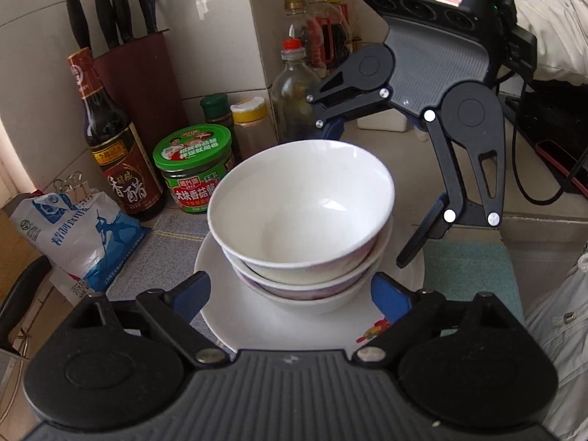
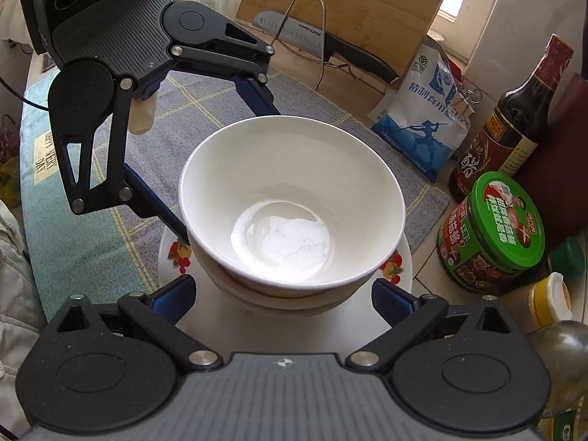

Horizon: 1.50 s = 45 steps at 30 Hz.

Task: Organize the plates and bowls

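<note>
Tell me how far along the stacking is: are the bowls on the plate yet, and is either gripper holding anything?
Done: three white bowls sit nested on the plate, which rests on the grey mat. In hand: nothing. The left gripper and right gripper are both open, their fingers flanking the stack without pressing it. Left: no loose plates or bowls show in either view, so stacking looks finished; moving the stack may remain.
</note>
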Tool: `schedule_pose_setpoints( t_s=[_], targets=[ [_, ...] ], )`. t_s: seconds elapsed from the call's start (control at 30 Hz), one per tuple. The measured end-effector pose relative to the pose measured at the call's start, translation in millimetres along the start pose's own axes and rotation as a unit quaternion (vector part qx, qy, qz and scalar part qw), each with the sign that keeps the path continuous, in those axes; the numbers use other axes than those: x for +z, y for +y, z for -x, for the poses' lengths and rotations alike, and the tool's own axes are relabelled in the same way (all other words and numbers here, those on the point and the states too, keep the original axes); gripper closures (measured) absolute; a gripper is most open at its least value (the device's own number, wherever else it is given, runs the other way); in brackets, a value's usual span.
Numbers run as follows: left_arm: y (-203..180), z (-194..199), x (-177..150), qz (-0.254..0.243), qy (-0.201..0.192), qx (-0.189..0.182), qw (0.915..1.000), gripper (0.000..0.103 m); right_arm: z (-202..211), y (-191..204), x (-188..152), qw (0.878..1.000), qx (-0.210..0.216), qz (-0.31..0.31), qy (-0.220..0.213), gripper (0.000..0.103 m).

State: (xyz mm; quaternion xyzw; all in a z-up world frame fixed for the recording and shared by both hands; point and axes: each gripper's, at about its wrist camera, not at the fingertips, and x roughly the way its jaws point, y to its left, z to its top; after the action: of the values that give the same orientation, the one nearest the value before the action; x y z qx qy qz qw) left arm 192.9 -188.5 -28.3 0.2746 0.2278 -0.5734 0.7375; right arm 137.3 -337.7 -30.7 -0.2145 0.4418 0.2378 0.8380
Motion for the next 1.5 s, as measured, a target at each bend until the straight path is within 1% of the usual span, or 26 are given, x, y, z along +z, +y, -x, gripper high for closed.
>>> schedule_pose_setpoints(
  t_s=[0.03,0.1,0.17,0.2,0.23,0.27,0.3,0.33,0.37,0.43,0.5,0.53,0.57,0.6,0.63,0.7,0.77,0.83,0.87,0.97,1.1,1.2,1.5],
  targets=[
    [-1,12,-3,0.015,-0.021,0.016,0.9995,0.004,5,5,0,1.000,-0.014,-0.006,0.001,0.000],
    [0,32,-8,0.039,-0.056,0.036,0.9970,0.002,15,19,2,0.998,-0.053,-0.023,0.002,0.000],
    [-1,53,-15,0.067,-0.096,0.059,0.9914,0.001,23,33,7,0.995,-0.089,-0.048,0.003,0.000],
    [-3,62,-17,0.080,-0.104,0.071,0.9888,0.001,27,41,10,0.992,-0.108,-0.067,0.003,0.000],
    [-5,68,-19,0.092,-0.103,0.083,0.9869,0.001,29,47,13,0.989,-0.124,-0.084,0.004,0.000],
    [-7,72,-20,0.104,-0.097,0.096,0.9851,0.001,31,56,17,0.983,-0.147,-0.113,0.008,0.000],
    [-10,75,-20,0.116,-0.090,0.109,0.9831,0.001,32,61,20,0.978,-0.162,-0.134,0.012,0.000],
    [-13,80,-21,0.134,-0.078,0.128,0.9796,0.001,33,69,23,0.971,-0.180,-0.159,0.014,0.000],
    [-16,84,-21,0.148,-0.072,0.138,0.9765,0.001,36,78,25,0.961,-0.203,-0.188,0.013,0.000],
    [-20,94,-23,0.180,-0.061,0.154,0.9696,0.001,40,91,27,0.944,-0.229,-0.236,0.007,0.000],
    [-23,104,-25,0.209,-0.032,0.164,0.9635,0.001,47,106,25,0.919,-0.260,-0.297,-0.005,0.000],
    [-24,106,-24,0.216,-0.020,0.168,0.9616,0.001,49,111,24,0.907,-0.269,-0.324,-0.008,0.000],
    [-26,111,-25,0.227,-0.008,0.177,0.9578,0.001,52,115,23,0.895,-0.276,-0.350,-0.013,0.000],
    [-27,115,-27,0.238,-0.004,0.186,0.9534,0.001,55,120,22,0.880,-0.286,-0.380,-0.021,0.000],
    [-27,118,-28,0.245,0.000,0.190,0.9507,0.001,59,124,21,0.867,-0.293,-0.401,-0.030,0.000],
    [-29,125,-30,0.263,0.006,0.195,0.9448,0.001,67,133,22,0.848,-0.303,-0.432,-0.048,0.000],
    [-31,132,-30,0.268,0.006,0.193,0.9437,0.001,73,143,25,0.833,-0.321,-0.447,-0.060,0.000],
    [-32,137,-30,0.276,0.005,0.193,0.9415,0.001,77,151,27,0.825,-0.333,-0.452,-0.063,0.000],
    [-33,139,-29,0.276,0.004,0.192,0.9418,0.001,78,154,28,0.822,-0.339,-0.453,-0.064,0.000],
    [-34,144,-26,0.282,0.003,0.200,0.9383,0.001,80,160,31,0.816,-0.354,-0.453,-0.062,0.000],
    [-34,143,-23,0.283,0.007,0.212,0.9353,0.001,80,165,33,0.818,-0.348,-0.453,-0.068,0.000],
    [-36,140,-22,0.284,0.011,0.212,0.9350,0.001,79,167,34,0.819,-0.346,-0.452,-0.067,0.000],
    [-34,138,-21,0.293,0.017,0.219,0.9306,0.001,82,164,35,0.816,-0.350,-0.454,-0.073,0.000]
  ],
)
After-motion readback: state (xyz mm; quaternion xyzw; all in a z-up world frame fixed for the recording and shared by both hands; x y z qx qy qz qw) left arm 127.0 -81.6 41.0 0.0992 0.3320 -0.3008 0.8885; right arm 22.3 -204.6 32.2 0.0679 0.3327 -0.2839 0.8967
